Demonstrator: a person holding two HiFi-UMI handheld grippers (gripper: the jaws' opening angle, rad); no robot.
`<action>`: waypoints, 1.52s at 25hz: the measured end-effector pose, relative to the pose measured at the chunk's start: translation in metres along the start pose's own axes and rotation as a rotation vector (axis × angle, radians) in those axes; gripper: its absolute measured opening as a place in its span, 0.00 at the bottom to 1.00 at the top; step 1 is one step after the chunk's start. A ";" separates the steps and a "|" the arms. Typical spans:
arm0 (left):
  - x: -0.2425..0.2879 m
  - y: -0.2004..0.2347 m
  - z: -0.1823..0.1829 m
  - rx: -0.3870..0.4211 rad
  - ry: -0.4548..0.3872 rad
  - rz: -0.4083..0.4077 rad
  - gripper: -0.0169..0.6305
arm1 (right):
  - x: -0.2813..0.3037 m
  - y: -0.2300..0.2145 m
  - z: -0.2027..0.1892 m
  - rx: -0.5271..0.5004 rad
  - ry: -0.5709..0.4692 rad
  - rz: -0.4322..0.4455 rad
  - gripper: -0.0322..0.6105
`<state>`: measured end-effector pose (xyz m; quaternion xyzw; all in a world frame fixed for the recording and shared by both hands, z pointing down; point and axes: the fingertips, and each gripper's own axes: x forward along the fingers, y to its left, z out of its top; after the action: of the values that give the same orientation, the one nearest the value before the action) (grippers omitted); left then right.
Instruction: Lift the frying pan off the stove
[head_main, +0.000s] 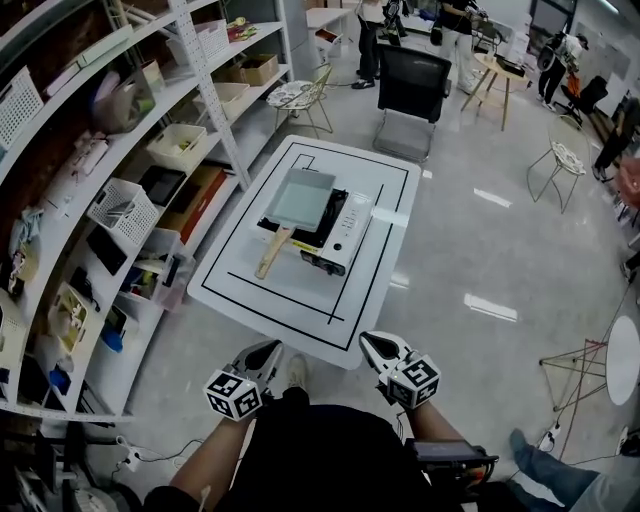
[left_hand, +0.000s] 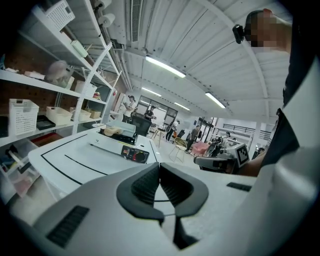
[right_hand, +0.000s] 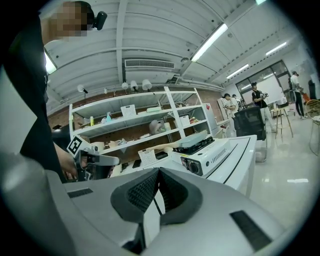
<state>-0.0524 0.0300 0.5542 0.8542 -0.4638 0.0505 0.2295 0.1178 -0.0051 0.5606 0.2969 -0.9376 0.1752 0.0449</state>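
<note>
A rectangular grey frying pan (head_main: 303, 197) with a wooden handle (head_main: 272, 253) rests on a white portable stove (head_main: 338, 234) in the middle of a white table (head_main: 275, 305) marked with black lines. Both grippers hover low in front of the table's near edge, close to my body and well short of the pan. My left gripper (head_main: 268, 351) is shut with nothing in it, and so is my right gripper (head_main: 373, 344). In the left gripper view the shut pads (left_hand: 148, 184) point toward the stove (left_hand: 128, 151). The right gripper view shows its pads (right_hand: 145, 191) together, with the pan (right_hand: 196, 139) farther off.
Tall white shelves (head_main: 150, 150) with baskets and boxes run along the table's left side. A black office chair (head_main: 411, 90) and wire chairs (head_main: 305, 98) stand beyond the table. People stand at the far end of the room. A round wire-legged side table (head_main: 612, 365) is at the right.
</note>
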 end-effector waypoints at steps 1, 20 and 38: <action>0.003 0.005 0.002 0.006 0.009 -0.004 0.04 | 0.005 -0.002 0.002 0.000 -0.002 -0.004 0.09; 0.022 0.115 0.033 -0.050 0.049 -0.039 0.04 | 0.093 -0.024 0.026 0.008 0.022 -0.089 0.09; 0.061 0.193 0.075 -0.171 0.110 -0.152 0.04 | 0.140 -0.036 0.051 0.023 -0.001 -0.247 0.09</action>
<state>-0.1845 -0.1397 0.5725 0.8600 -0.3873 0.0399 0.3299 0.0241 -0.1264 0.5504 0.4106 -0.8920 0.1787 0.0622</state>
